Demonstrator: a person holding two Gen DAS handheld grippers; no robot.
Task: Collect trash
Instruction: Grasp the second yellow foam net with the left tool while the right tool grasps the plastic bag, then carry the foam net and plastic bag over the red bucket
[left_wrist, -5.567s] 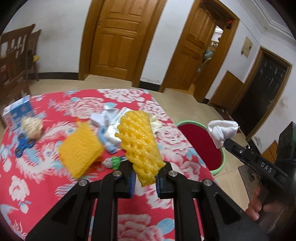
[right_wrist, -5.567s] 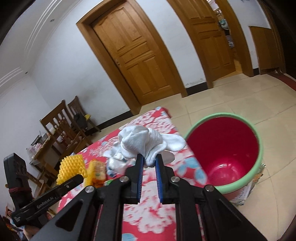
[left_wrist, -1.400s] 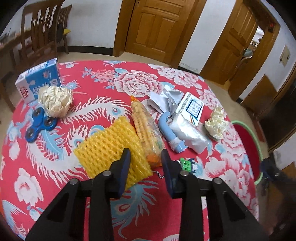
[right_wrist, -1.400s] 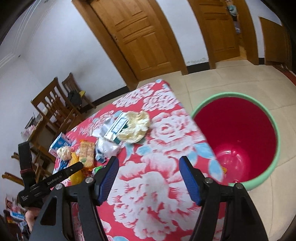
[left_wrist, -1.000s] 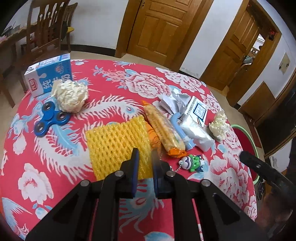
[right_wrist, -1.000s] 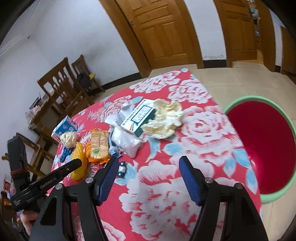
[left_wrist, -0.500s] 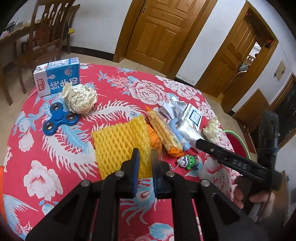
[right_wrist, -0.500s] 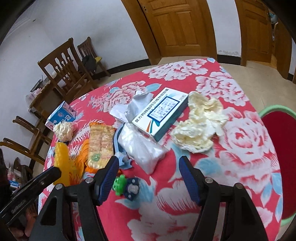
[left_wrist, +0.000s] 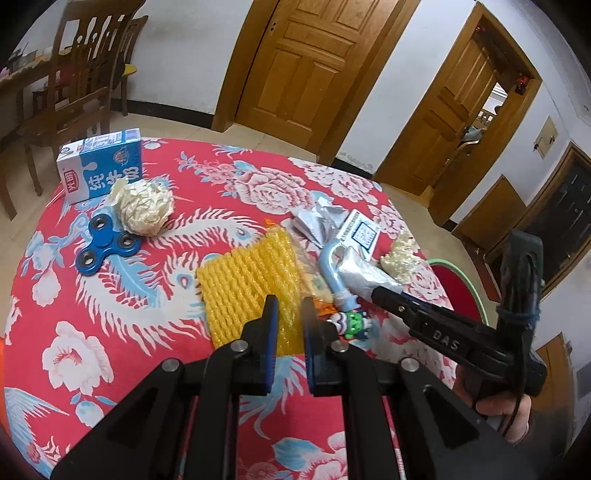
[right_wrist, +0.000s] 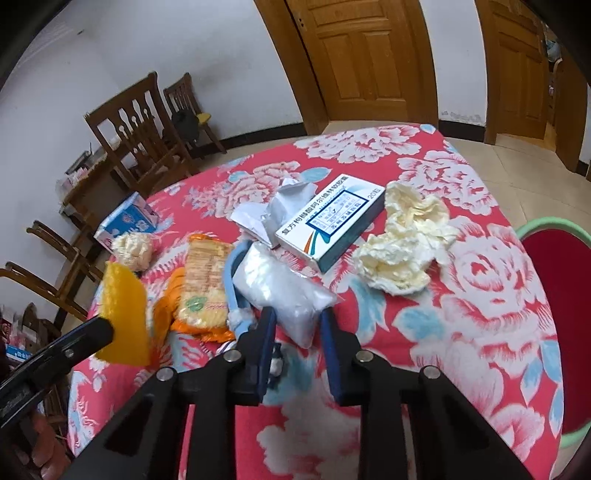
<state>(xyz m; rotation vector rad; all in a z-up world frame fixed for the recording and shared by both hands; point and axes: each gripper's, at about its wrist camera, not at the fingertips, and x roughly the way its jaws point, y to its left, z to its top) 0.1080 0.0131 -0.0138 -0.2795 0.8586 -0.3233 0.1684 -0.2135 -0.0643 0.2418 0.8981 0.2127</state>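
My left gripper (left_wrist: 287, 321) is shut on the near edge of a yellow foam net (left_wrist: 243, 284), which the right wrist view shows tilted up off the red flowered tablecloth (right_wrist: 480, 317) as the yellow foam net (right_wrist: 123, 314). My right gripper (right_wrist: 297, 330) is closing around the near end of a clear plastic bag (right_wrist: 280, 288), and both pads touch its sides. In the left wrist view the right gripper's tip reaches the same bag (left_wrist: 364, 275). A red bin with a green rim (right_wrist: 539, 225) stands past the table's right edge.
A cream crumpled paper (right_wrist: 402, 251), a medicine box (right_wrist: 332, 218), a silver wrapper (right_wrist: 280, 206), a cracker packet (right_wrist: 205, 288) and a blue hook (right_wrist: 231, 284) crowd round the bag. A frog keychain (left_wrist: 351, 321), blue spinner (left_wrist: 107, 247), paper ball (left_wrist: 146, 206) and milk carton (left_wrist: 99, 170) lie leftward.
The right gripper has come down closer to the table and its jaws have narrowed from wide apart onto the plastic bag. The left gripper, still shut on the foam net, has risen slightly.
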